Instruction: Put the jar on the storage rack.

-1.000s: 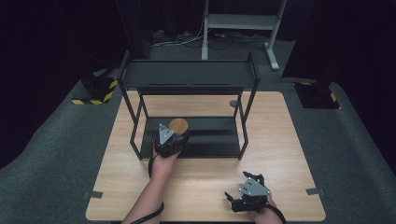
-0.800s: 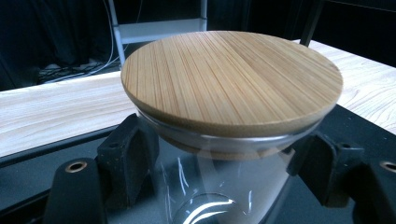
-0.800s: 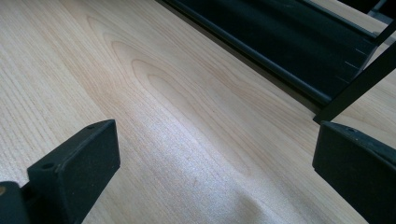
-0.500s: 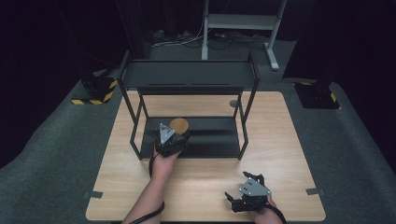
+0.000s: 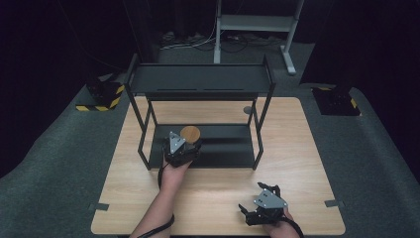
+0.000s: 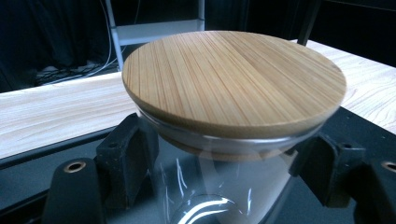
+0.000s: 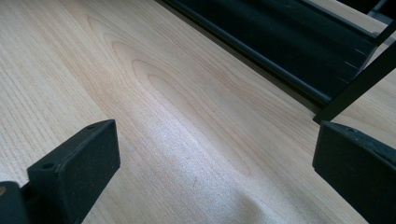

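A clear glass jar with a round bamboo lid [image 5: 190, 133] stands on the lower shelf [image 5: 230, 146] of a black metal rack. My left gripper [image 5: 186, 145] reaches in from the front and is shut on the jar just under the lid. In the left gripper view the lid [image 6: 233, 79] looms close, and both pads [image 6: 126, 158] press the glass sides of the jar. My right gripper [image 5: 255, 199] rests low over the wooden table [image 5: 302, 148] near its front right edge. It is open, with bare wood between its fingers [image 7: 79, 163].
The rack's top shelf [image 5: 198, 82] hangs over the jar, with posts at each corner [image 5: 257, 139]. One rack foot [image 7: 345, 100] stands just ahead of the right gripper. A small grey disc [image 5: 247, 109] lies behind the rack. Dark floor surrounds the table.
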{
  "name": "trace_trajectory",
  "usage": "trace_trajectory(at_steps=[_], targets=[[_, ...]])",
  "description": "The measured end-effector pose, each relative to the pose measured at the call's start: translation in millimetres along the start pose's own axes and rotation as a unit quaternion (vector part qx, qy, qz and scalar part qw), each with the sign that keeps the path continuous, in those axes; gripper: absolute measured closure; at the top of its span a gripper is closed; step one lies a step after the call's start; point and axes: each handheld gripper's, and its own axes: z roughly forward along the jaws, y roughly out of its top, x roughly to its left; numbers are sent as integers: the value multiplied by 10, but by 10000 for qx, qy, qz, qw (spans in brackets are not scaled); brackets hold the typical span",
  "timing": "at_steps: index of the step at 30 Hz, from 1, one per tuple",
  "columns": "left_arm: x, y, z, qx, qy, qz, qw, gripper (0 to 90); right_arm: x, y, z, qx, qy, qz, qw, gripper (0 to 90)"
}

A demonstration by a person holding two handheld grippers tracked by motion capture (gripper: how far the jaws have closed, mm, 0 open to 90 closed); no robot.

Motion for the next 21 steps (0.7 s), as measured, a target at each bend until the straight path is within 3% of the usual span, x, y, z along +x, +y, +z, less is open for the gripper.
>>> trace_trajectory(at_steps=[21], targets=[[10,-6,6,22,-21,-104,9999,240,1,0,0,5,2,8,10000,0]])
